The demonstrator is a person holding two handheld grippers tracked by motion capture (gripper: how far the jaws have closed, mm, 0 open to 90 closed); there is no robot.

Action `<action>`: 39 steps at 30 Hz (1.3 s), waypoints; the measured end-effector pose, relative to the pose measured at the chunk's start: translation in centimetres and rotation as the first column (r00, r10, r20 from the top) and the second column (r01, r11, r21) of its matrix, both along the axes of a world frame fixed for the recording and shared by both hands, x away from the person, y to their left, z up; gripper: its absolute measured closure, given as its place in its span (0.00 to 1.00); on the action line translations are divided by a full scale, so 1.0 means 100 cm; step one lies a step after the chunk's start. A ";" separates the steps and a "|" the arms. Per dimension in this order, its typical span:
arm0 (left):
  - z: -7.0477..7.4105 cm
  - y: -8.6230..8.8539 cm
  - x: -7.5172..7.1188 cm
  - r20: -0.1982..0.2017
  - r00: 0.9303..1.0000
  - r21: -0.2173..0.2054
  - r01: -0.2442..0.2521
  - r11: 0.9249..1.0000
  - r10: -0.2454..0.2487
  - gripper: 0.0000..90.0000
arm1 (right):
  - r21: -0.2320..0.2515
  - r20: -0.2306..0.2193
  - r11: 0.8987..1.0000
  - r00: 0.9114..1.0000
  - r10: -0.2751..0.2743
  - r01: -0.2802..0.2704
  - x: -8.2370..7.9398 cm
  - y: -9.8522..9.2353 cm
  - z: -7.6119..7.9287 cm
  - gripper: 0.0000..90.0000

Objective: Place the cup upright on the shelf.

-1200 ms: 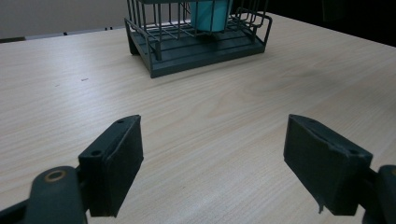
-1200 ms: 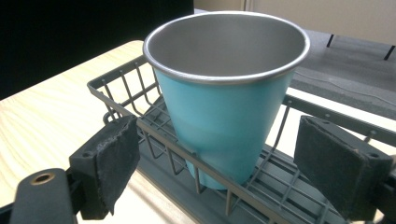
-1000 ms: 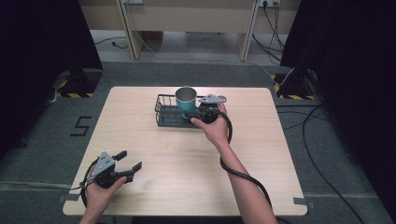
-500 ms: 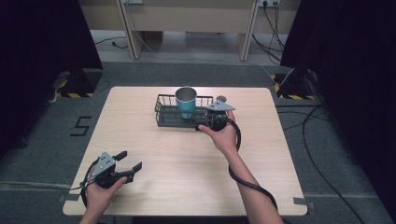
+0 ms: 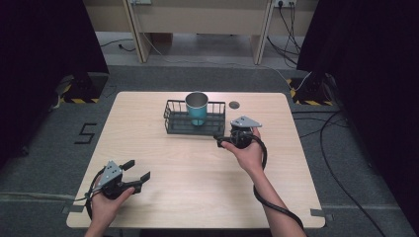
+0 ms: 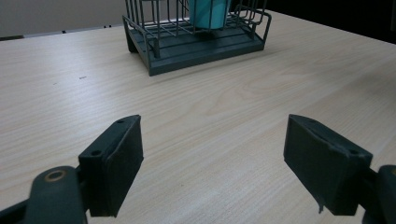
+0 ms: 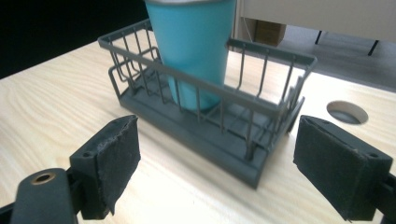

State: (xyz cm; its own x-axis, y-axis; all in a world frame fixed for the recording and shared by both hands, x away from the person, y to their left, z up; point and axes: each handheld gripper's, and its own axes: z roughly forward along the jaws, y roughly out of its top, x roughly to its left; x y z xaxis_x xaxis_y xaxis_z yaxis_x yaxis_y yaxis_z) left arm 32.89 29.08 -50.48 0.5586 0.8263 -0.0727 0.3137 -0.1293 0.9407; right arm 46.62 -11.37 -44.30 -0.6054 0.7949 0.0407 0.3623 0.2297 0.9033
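Observation:
A teal metal cup (image 5: 197,108) stands upright in a dark wire basket (image 5: 171,120) at the back middle of the table. My right gripper (image 5: 225,136) hovers just off the basket's near right corner, open and holding nothing. In the right gripper view the gripper (image 7: 215,158) faces the cup (image 7: 194,46) through the basket's rim (image 7: 268,52), close ahead. My left gripper (image 5: 137,171) rests open near the front left edge. Seen between the wide-apart jaws of the left gripper (image 6: 212,163), the basket (image 6: 196,46) and cup (image 6: 208,11) are far off.
The pale wooden table (image 5: 163,163) has a round cable hole (image 5: 234,104) right of the basket, also seen as a hole (image 7: 346,112) in the right gripper view. A black cable (image 5: 267,197) trails from the right gripper along the forearm. Dark curtains flank the table.
My right gripper has drawn back from the cup and basket, toward the near right. The cup stays standing in the basket. The left gripper has not moved.

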 end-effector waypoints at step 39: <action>0.000 -0.001 0.000 -0.003 1.000 0.012 -0.001 1.000 0.001 0.22 | 0.014 -0.037 0.998 0.998 -0.053 0.054 -0.082 -0.101 -0.053 0.18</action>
